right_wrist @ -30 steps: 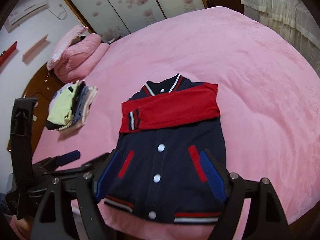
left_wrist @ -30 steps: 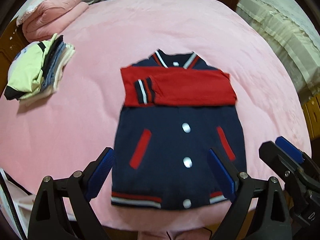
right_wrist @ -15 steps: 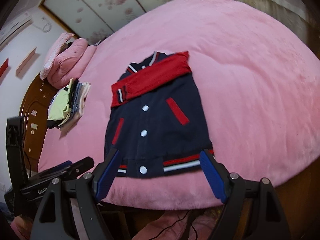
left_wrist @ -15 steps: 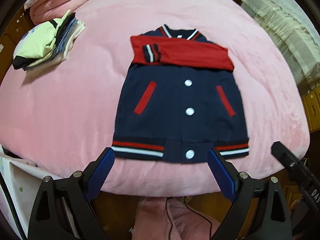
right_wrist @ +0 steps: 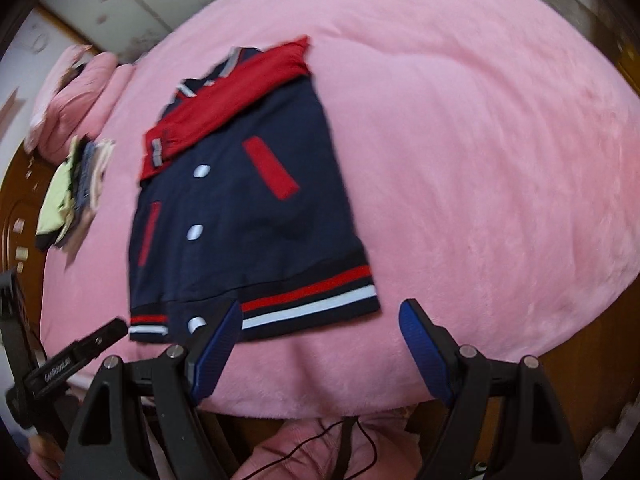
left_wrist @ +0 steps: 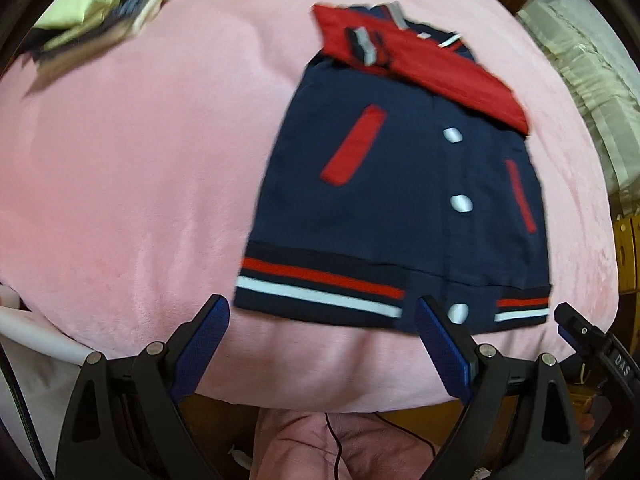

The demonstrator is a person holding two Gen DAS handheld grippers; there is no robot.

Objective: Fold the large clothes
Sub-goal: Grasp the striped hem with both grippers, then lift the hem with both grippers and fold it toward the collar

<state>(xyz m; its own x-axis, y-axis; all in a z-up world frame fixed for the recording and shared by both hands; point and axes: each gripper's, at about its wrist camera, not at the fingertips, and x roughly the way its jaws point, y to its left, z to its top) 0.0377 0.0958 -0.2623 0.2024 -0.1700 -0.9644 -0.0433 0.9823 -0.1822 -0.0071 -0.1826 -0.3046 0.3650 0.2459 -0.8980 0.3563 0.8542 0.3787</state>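
A pink bed (left_wrist: 120,200) carries a navy jacket (left_wrist: 392,208) lying flat, red sleeves (left_wrist: 432,64) folded across its chest, striped hem (right_wrist: 304,304) nearest both grippers. A clothes pile (right_wrist: 76,192) sits beside it. The left gripper (left_wrist: 322,346) and right gripper (right_wrist: 320,340) hover at the hem, jaws apart, the right's just narrowing, gripping nothing

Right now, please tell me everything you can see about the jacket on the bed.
The jacket is navy with red sleeves, red pocket trims, white snap buttons and a red-and-white striped hem. It looks like soft knit cloth. It lies flat, front up, buttoned, on the pink bed cover, with the sleeves folded across the chest. Neither gripper touches it.
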